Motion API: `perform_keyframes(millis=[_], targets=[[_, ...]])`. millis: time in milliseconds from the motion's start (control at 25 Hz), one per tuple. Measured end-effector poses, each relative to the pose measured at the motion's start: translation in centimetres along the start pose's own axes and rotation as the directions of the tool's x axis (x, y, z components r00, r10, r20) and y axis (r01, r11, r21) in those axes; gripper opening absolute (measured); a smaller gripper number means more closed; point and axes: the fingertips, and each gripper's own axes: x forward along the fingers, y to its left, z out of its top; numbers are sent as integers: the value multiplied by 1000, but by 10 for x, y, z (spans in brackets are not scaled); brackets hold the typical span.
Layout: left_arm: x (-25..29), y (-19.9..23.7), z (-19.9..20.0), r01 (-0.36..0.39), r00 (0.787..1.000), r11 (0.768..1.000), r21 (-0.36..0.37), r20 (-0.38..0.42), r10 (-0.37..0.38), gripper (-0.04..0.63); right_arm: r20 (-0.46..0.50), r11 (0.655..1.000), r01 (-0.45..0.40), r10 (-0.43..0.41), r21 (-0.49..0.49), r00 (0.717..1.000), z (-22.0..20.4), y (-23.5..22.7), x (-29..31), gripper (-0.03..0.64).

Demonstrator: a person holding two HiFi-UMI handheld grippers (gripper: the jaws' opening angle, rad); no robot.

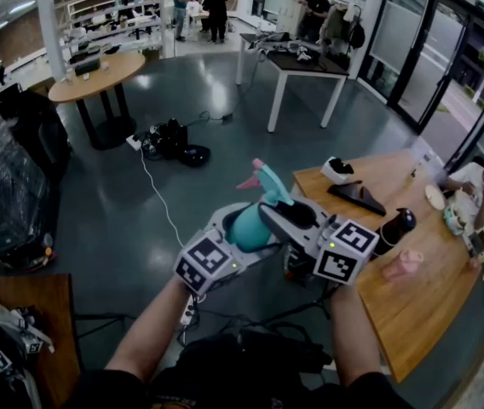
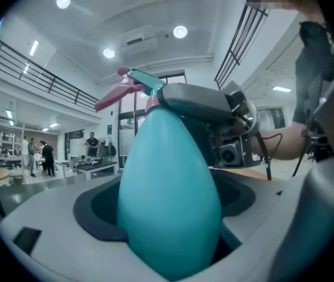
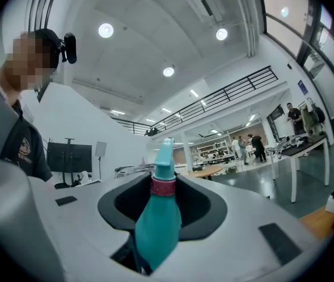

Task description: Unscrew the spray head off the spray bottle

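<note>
A teal spray bottle with a pink collar and a teal and pink spray head hangs in the air over the floor. My left gripper is shut on the bottle's fat body, which fills the space between its jaws. From the right, my right gripper reaches across the neck, and one grey finger lies just under the spray head. In the right gripper view the bottle stands between the jaws. Dark gaps show on both sides of the pink collar.
A wooden table at the right carries a black bottle, a pink object, a white object and a dark tablet. A person sits at its far end. Cables lie on the floor ahead.
</note>
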Motion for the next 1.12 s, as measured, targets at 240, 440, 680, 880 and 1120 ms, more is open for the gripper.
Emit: perform_keyframes(millis=[240, 440, 680, 880, 1120], targets=[[-5, -17, 2, 115, 993, 993, -12, 7, -115, 437, 3, 993, -118, 118, -2, 993, 3, 11, -9, 133], [-4, -14, -1, 92, 996, 996, -20, 1, -92, 437, 17, 995, -98, 98, -14, 995, 10, 8, -9, 133], [0, -5, -14, 36, 999, 999, -27, -39, -37, 437, 74, 999, -16, 19, -38, 997, 25, -1, -10, 133], [4, -2, -25, 10, 997, 1000, -26, -74, -11, 437, 114, 998, 21, -14, -65, 993, 42, -4, -13, 134], [5, 4, -33, -14, 995, 999, -37, -101, 11, 437, 146, 993, 54, -38, -108, 989, 62, -1, -19, 135]])
